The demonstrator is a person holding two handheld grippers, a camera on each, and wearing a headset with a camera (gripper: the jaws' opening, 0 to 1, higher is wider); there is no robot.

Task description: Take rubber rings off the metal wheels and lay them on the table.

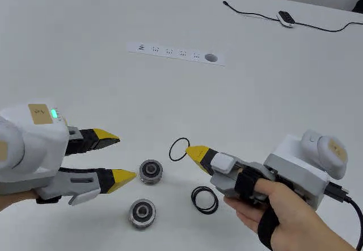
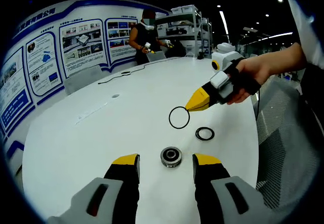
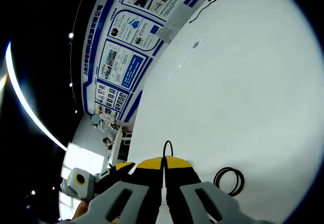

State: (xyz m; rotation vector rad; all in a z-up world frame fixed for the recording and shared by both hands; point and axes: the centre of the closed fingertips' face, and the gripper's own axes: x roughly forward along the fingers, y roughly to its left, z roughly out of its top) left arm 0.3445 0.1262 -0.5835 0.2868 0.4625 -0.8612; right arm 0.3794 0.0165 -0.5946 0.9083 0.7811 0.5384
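My right gripper [image 1: 194,151] has its jaws pressed together on a thin rubber ring [image 1: 179,149], which juts from the yellow tips. My left gripper [image 1: 116,157] stands with jaws wide apart, one metal wheel [image 1: 151,170] just ahead of them on the white table [image 1: 255,103]. A second wheel [image 1: 142,212] sits nearby. Loose black rings [image 1: 204,199] lie flat below my right gripper.
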